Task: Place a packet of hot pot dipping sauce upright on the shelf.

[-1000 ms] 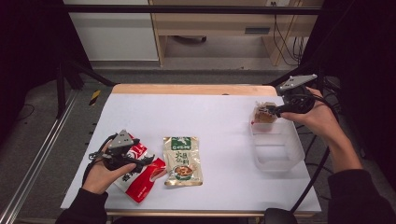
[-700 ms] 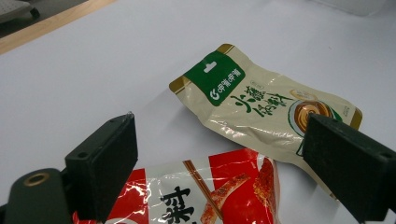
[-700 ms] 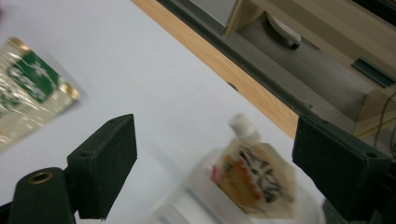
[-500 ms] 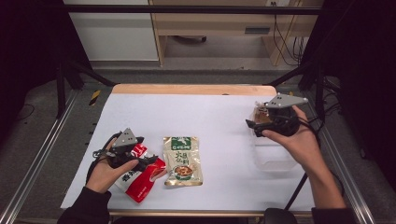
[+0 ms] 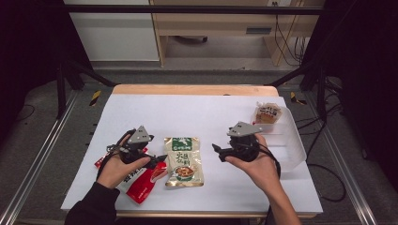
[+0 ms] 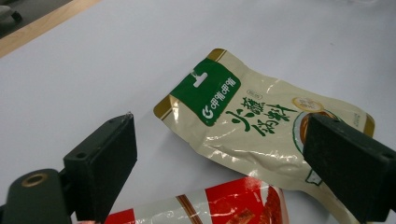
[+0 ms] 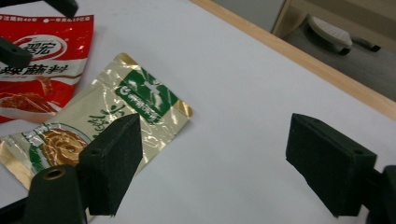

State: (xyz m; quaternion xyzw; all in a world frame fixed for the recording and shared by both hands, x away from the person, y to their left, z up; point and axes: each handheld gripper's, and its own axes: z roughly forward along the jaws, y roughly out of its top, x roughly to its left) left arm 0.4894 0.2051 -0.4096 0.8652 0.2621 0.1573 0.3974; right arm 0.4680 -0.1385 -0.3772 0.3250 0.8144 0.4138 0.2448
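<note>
Since a second ago the right gripper (image 5: 217,149) has come away from the clear plastic bin (image 5: 290,150) at the right edge of the table (image 5: 206,110) and now sits low over the white surface toward the middle, its jaws pointing at the beige sauce pouch (image 5: 183,161). The brown snack packet (image 5: 268,113) it carried earlier now lies in the far end of the bin, near the table's far right corner. The right gripper's jaws have just been closing a little from their widest, yet they stand wide apart with only bare table between them, as the right gripper view shows; the beige sauce pouch (image 7: 100,128) lies just beyond and to one side of them. The left gripper (image 5: 157,158) has barely shifted and rests over the red pouch (image 5: 141,180) near the front left corner of the table. Its jaws are spread wide and hold nothing; in the left gripper view the beige sauce pouch (image 6: 261,126) lies flat between and beyond them, green label toward the far edge, and the red pouch (image 6: 210,207) lies just below it. The two pouches lie side by side, the red one slightly overlapping the beige pouch's near left corner.
</note>
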